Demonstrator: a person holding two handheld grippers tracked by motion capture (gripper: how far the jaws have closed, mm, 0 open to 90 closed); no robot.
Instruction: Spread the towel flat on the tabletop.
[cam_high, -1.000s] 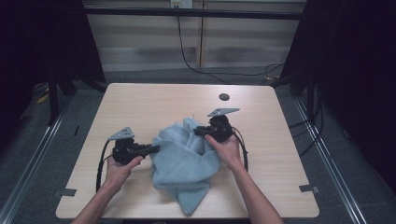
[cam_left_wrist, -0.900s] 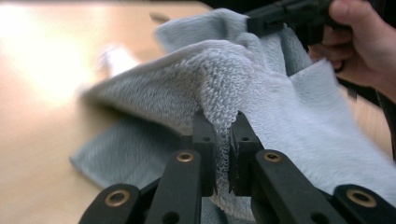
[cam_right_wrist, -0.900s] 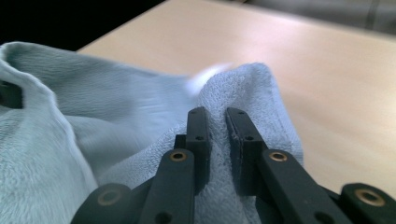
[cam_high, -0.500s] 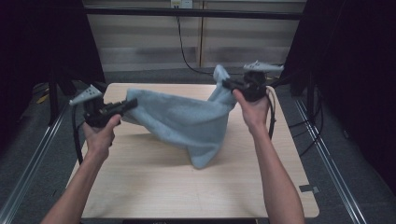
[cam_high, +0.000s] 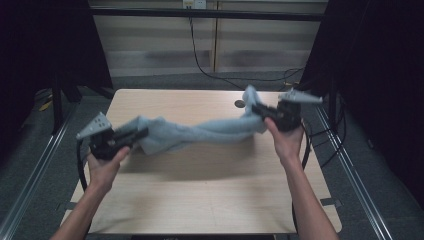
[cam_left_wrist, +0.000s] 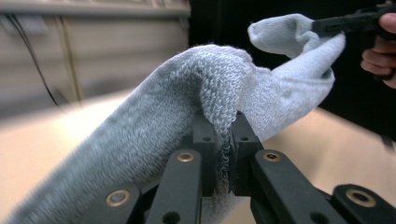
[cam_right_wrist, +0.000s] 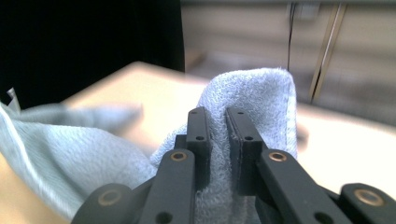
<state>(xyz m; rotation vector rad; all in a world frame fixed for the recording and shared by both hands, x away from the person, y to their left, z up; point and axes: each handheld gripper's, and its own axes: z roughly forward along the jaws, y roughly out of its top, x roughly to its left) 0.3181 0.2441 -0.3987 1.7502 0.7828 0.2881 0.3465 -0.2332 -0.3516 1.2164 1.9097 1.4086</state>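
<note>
A light blue-grey towel (cam_high: 202, 131) hangs stretched in the air above the wooden table (cam_high: 200, 200), pulled into a twisted band between both hands. My left gripper (cam_high: 142, 132) is shut on its left end, at the left of the high view. In the left gripper view the terry cloth (cam_left_wrist: 187, 107) bunches over the closed jaws, and the other gripper (cam_left_wrist: 348, 23) pinches the far corner. My right gripper (cam_high: 256, 109) is shut on the right end near the table's far right. A corner of the towel (cam_right_wrist: 261, 98) stands up between its jaws in the right gripper view.
A small dark round spot (cam_high: 240, 104) lies on the table near the far edge, beside the right gripper. Metal rails (cam_high: 30, 185) run along both sides of the table. Cables (cam_high: 210, 65) trail on the floor beyond it.
Both grippers have lifted the towel off the table and moved apart. The hanging cloth has been pulled from a loose drape into a taut, twisted band.
</note>
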